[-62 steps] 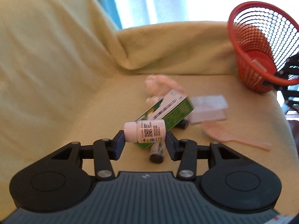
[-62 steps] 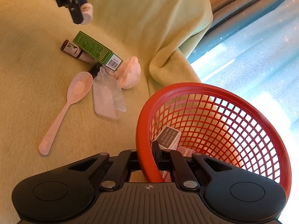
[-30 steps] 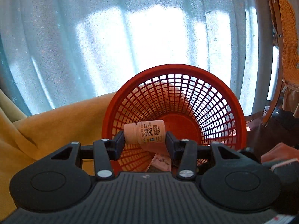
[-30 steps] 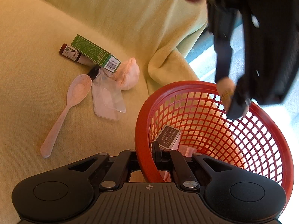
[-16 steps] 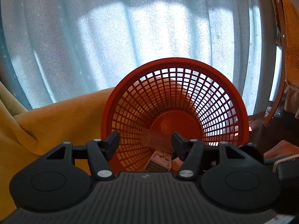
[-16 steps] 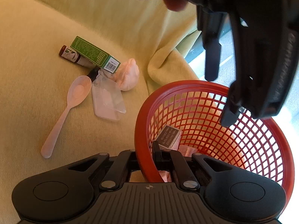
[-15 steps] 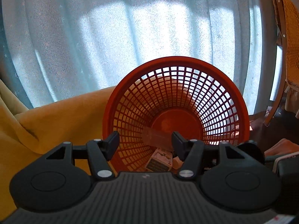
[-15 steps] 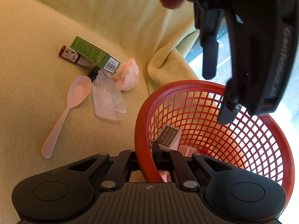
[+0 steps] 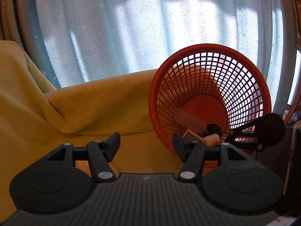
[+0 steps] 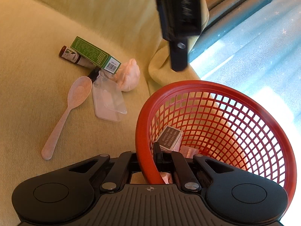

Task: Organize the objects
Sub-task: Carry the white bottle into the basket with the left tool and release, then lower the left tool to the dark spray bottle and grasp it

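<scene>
My left gripper [image 9: 146,144] is open and empty, to the left of the red mesh basket [image 9: 242,71]. The white pill bottle [image 9: 212,139] lies in the basket beside a small box [image 9: 190,136]. My right gripper [image 10: 148,162] is shut on the basket's rim [image 10: 143,124] and holds it tilted. On the yellow-green sofa lie a green box [image 10: 95,55], a brown bottle [image 10: 70,55], a pink spoon [image 10: 69,109], a clear plastic case [image 10: 108,101] and a pink crumpled tissue [image 10: 129,74].
The left gripper's dark body [image 10: 178,15] hangs above the basket in the right wrist view. A blue curtain [image 9: 150,28] and the sofa armrest [image 9: 94,105] stand behind the basket. A small box [image 10: 169,136] lies in the basket.
My left gripper carried the pill bottle over the basket, opened and dropped it in. It has since swung left, away from the basket. The right gripper has kept hold of the rim.
</scene>
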